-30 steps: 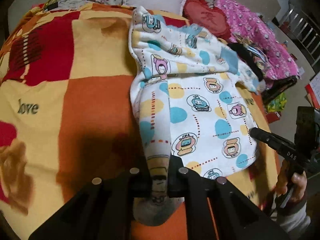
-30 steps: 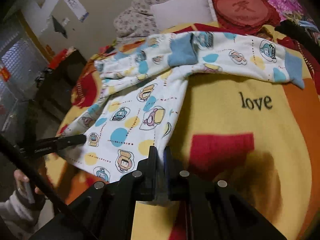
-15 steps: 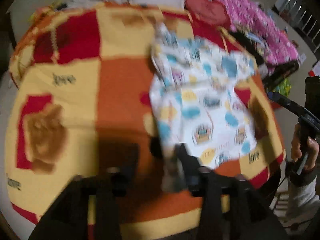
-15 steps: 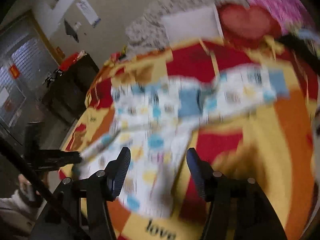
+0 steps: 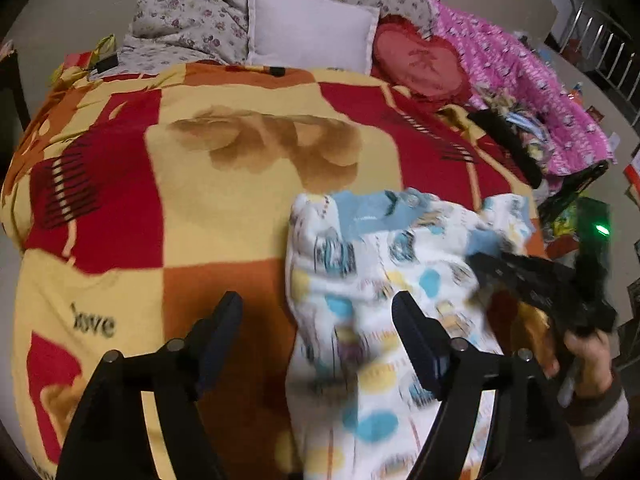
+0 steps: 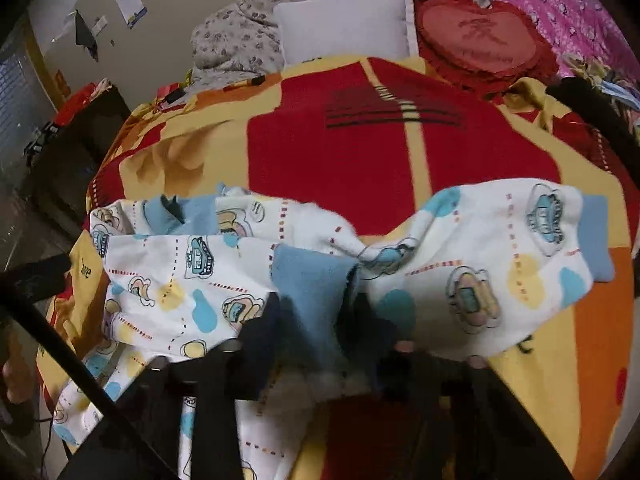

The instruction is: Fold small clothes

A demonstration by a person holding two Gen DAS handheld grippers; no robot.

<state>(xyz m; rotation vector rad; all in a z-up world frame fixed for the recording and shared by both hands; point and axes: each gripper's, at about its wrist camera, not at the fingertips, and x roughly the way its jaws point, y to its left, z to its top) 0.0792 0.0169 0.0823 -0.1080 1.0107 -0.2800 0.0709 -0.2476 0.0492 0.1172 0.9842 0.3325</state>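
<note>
A small white garment with cartoon prints and blue cuffs lies bunched on the red, yellow and orange blanket. My left gripper is open and empty, its right finger over the garment's left side. My right gripper stands with its jaws apart on either side of the garment's blue collar. It also shows in the left wrist view, over the garment's right side. In the right wrist view one sleeve with a blue cuff stretches out to the right.
A white pillow, a red heart cushion and a floral quilt lie at the bed's head. A pink quilt and dark clothes lie along the right edge. A dark cabinet stands left of the bed.
Both grippers were shut on the garment a second ago. They have let go, opened and moved forward over it. The garment now lies more bunched, nearer the bed's front edge.
</note>
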